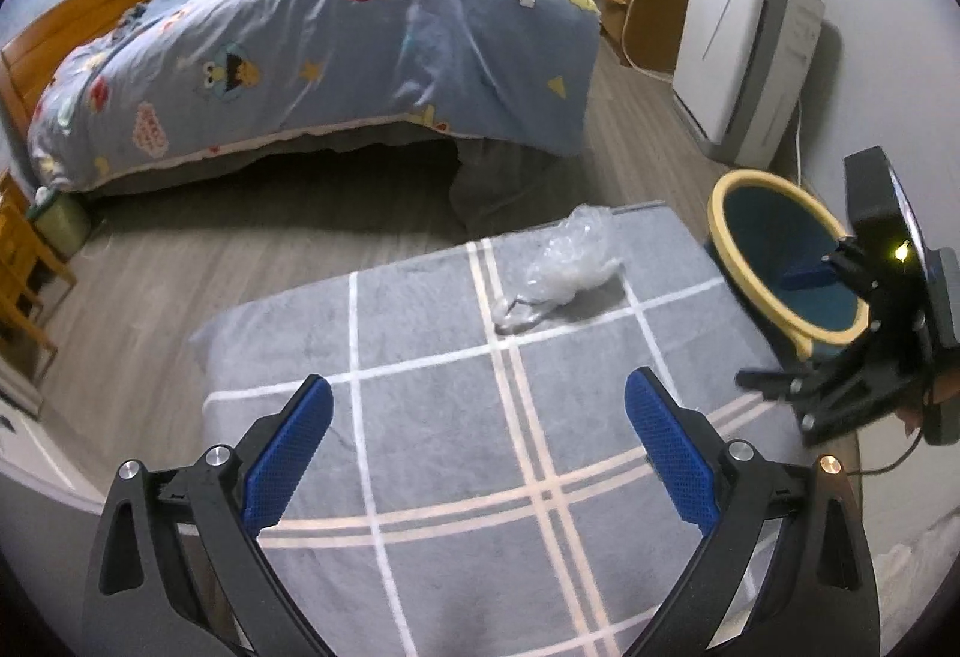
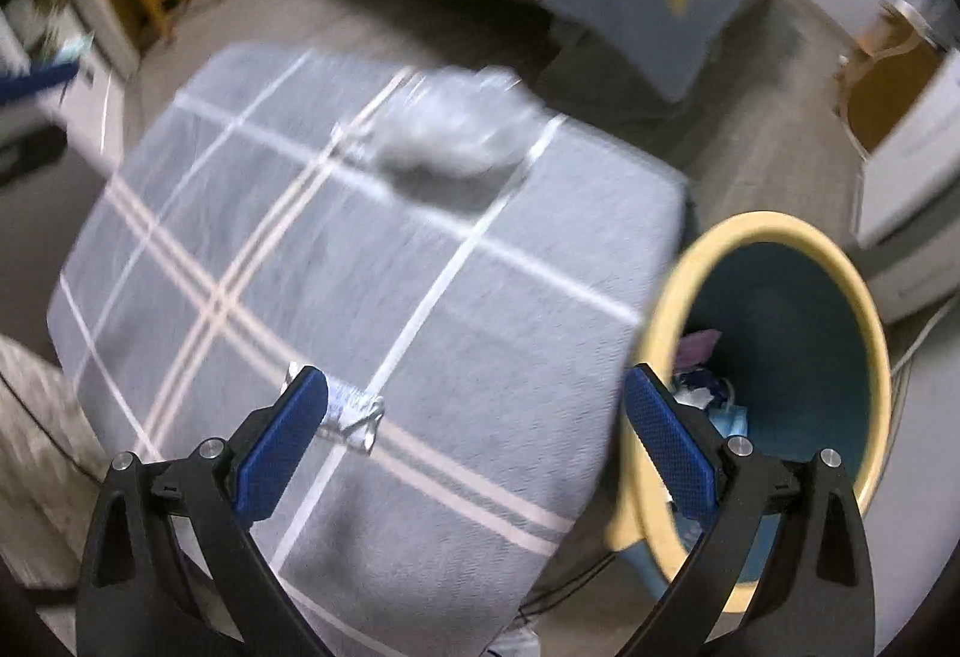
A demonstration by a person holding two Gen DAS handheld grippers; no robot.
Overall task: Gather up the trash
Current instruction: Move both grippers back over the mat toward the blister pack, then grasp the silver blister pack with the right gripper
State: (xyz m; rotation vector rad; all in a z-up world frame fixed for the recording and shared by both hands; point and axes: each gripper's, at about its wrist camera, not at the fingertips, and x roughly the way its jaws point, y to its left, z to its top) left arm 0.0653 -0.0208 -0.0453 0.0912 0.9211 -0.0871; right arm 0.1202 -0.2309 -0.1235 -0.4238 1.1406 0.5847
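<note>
Right wrist: two trash pieces on mat (image 2: pixel 372 297), plastic bag (image 2: pixel 450 141), foil scrap (image 2: pixel 354 417); one bin (image 2: pixel 864 333); both tools spread, empty.

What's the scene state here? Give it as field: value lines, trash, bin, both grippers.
surface: grey plaid cloth over a low platform
trash on cloth: crumpled clear plastic bag at the far side; small crumpled silvery scrap near the right gripper's left finger
bin: yellow-rimmed trash bin beside the cloth's right edge, some scraps already inside
left gripper: open, empty, over the cloth
right gripper: open, empty, between cloth edge and bin
image quality: right wrist view is motion-blurred
</note>
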